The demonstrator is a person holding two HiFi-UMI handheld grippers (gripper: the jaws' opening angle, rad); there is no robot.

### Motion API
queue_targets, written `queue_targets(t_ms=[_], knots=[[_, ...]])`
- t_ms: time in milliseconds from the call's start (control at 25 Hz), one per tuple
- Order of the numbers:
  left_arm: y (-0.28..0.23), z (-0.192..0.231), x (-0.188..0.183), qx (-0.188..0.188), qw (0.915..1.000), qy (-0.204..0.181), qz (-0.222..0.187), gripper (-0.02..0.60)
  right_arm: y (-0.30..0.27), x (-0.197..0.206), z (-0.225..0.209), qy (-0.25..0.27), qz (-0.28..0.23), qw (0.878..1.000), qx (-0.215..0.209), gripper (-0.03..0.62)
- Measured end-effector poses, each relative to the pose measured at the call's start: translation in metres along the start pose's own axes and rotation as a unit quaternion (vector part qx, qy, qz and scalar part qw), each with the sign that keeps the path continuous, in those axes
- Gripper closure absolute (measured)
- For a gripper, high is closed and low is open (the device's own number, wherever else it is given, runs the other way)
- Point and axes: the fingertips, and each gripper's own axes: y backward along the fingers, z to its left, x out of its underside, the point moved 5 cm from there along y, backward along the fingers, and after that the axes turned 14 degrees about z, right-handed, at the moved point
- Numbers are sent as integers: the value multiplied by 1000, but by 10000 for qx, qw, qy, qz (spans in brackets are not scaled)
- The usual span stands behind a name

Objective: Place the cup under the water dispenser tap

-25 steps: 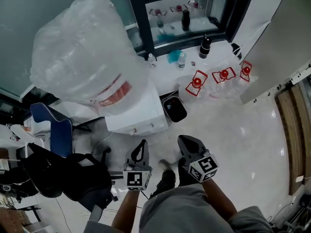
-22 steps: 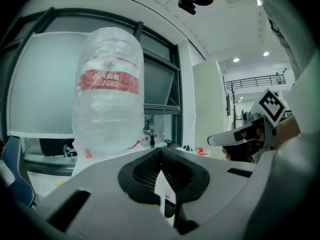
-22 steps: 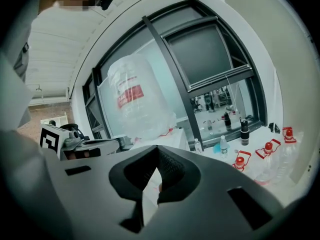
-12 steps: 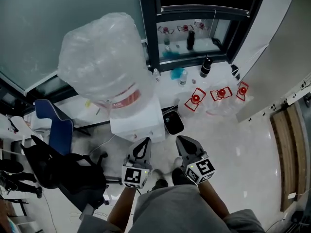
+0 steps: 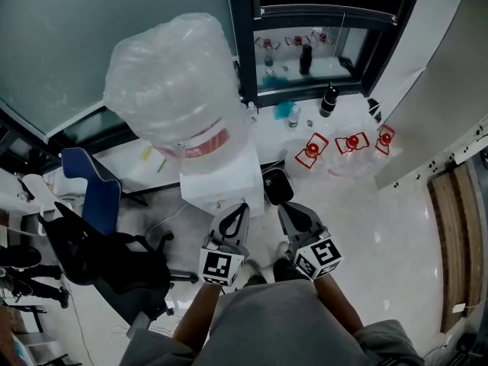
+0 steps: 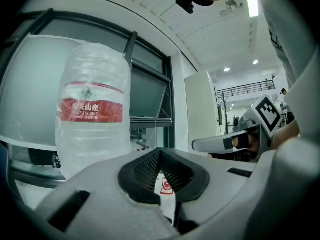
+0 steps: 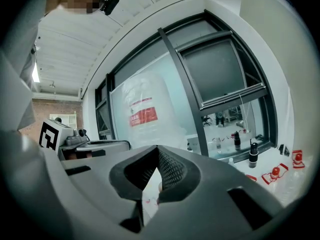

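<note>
**A:** What sort of place is this?

**B:** An office, I'd say. Straight ahead of the left gripper (image 5: 237,207) stands a water dispenser (image 5: 221,185) with a big bottle (image 5: 171,90) on top, backed by a tall glass wall (image 5: 91,29) in dark frames.

**A:** Anything else?

**B:** Left of that gripper are a black swivel chair (image 5: 107,258) and a blue chair (image 5: 95,193). Ahead and right of the right gripper (image 5: 284,207), spare water bottles (image 5: 313,149) with red caps sit on a glossy pale floor (image 5: 396,235). Past the grippers, ceiling lights (image 6: 226,69) and a railing (image 6: 245,89) on an upper level show.
</note>
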Motion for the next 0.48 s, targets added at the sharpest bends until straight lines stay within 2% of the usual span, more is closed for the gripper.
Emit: queue_targets(t_ms=[480], knots=[[3,3,3,14,9999,99,41,572,-1,2,2,48,30,10000,-37,585]])
